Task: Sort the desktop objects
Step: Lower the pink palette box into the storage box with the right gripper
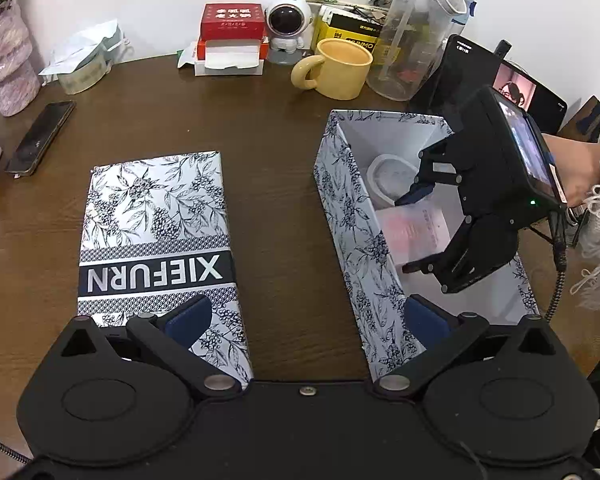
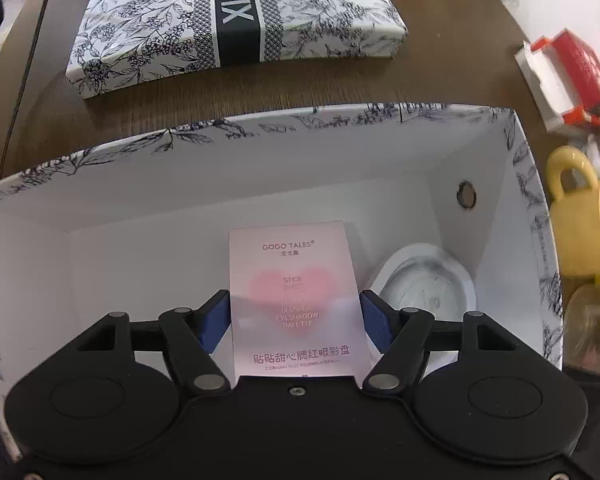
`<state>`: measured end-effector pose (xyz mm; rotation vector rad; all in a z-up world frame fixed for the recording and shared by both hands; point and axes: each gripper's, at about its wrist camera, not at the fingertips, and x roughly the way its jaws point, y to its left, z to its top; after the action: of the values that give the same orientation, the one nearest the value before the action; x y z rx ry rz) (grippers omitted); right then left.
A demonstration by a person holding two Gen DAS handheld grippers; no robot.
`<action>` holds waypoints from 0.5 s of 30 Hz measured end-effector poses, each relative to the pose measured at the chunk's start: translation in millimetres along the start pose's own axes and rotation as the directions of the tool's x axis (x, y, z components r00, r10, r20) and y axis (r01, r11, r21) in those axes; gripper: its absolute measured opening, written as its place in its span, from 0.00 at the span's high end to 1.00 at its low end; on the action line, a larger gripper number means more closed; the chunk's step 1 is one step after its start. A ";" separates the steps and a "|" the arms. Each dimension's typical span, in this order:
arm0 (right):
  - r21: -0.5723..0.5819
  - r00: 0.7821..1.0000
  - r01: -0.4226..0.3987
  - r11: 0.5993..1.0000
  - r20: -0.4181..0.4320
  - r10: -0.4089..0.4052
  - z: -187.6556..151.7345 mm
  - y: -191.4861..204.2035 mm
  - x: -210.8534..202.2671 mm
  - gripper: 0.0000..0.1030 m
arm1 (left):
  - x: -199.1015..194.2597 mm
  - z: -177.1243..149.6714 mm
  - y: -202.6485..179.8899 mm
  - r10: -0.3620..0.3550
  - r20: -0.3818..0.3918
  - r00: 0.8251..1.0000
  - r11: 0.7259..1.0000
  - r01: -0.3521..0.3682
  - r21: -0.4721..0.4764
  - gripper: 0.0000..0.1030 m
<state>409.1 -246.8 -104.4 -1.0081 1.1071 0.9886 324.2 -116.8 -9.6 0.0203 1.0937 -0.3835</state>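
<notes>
Jaws of right gripper (image 2: 296, 316) clamping eyeshadow palette box (image 2: 296, 300) inside open floral gift box (image 2: 260, 168), beside white round dish (image 2: 428, 284). Left gripper (image 1: 308, 320) gaping, idling over table (image 1: 284, 216). Risking: palette landing on dish, tilting.

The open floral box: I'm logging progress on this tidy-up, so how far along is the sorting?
Done: a round white dish already lies inside the open box, and the lid sits aside on the table. In hand: the right gripper holds the pink palette box inside the box, not yet released. The left gripper is open and empty. Left: the lid is still off; the phone and yellow mug remain out.
</notes>
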 end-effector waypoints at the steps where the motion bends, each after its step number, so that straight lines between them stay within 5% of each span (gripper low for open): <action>1: 0.008 1.000 -0.008 1.000 0.005 0.008 0.8 -1.8 -0.8 0.32 | 0.2 -0.5 0.7 0.001 -0.002 1.000 1.000 -0.001 -0.002 0.00; 15: -0.020 0.997 0.079 0.997 0.020 -0.079 1.4 3.3 -9.6 0.26 | -2.5 -5.6 -2.1 0.005 -0.005 1.000 1.000 -0.005 0.003 0.00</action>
<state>404.7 -245.8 -95.3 -1.0495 1.0356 0.9458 317.7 -116.9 -9.6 0.0267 1.0981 -0.3806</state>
